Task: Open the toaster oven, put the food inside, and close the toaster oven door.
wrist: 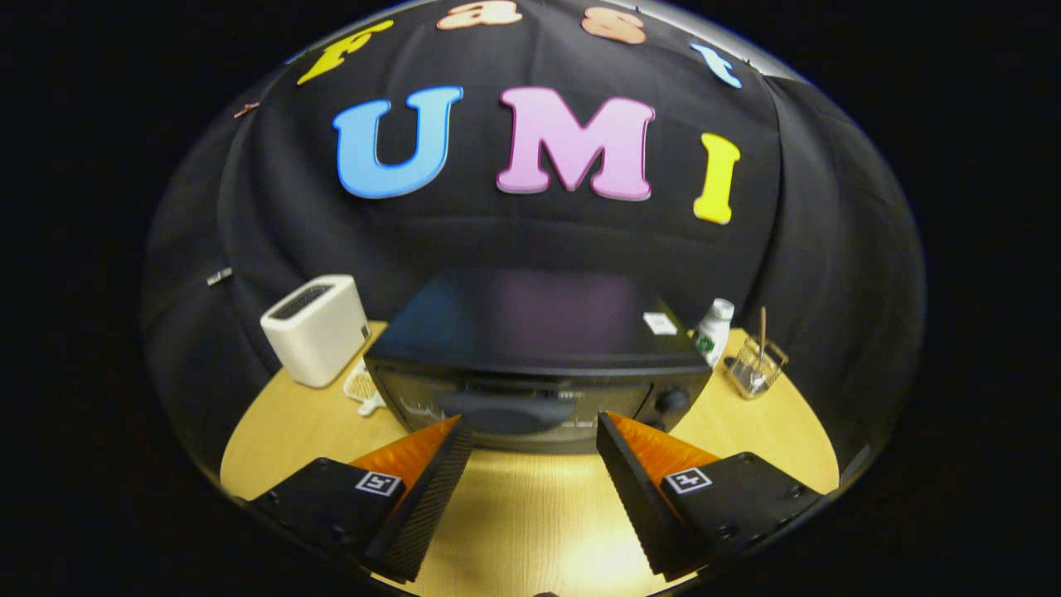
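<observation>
The gripper [535,431] is held above the light wooden counter [530,514] with its two fingers [431,489] spread wide apart. Nothing is held between them, and only bare counter surface is seen in the gap. Each finger is fitted with a ribbed black pad on its inner face and an orange section behind the tip.

The black toaster oven [539,356] is positioned just ahead of the fingertips, square to the gripper. Its door [510,406] is closed, with the dark handle [506,410] lying across the front between the two fingertips. A round control knob [671,400] is located on the front panel, to the right of the door. A small white label [661,323] is fixed to the top of the housing.

A white pop-up toaster [317,327] stands on the counter to the left of the oven. A pale item [365,387], possibly the food, lies between the two appliances, partly hidden; its type cannot be determined. To the right of the oven, a white bottle [713,330] and a clear container [754,369] holding a thin stick are placed near the counter's far edge.
</observation>
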Demonstrator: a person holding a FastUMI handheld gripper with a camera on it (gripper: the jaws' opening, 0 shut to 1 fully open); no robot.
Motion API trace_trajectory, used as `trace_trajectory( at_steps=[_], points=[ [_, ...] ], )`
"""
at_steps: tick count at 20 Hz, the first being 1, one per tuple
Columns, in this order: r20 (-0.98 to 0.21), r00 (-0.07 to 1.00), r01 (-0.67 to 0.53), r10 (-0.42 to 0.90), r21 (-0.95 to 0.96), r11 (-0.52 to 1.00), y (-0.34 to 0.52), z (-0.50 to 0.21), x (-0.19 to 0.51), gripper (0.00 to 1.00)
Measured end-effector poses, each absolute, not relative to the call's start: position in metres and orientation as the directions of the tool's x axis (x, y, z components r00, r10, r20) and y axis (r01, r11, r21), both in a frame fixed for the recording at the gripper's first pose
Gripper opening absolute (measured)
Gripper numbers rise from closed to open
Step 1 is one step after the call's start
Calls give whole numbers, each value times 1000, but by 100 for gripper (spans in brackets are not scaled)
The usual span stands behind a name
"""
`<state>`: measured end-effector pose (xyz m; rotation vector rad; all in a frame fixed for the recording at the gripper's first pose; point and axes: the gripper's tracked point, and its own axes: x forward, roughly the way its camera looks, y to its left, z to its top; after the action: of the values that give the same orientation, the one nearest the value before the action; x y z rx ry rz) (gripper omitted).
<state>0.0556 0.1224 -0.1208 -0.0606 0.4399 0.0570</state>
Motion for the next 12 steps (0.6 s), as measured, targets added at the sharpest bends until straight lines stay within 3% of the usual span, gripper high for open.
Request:
trace_trajectory(
  at_steps=[7,12],
  points=[
    [-38,999,-28,26,-57,998,66,22,28,98],
    [-59,998,12,-18,-90,996,10,28,-26,98]
  ],
)
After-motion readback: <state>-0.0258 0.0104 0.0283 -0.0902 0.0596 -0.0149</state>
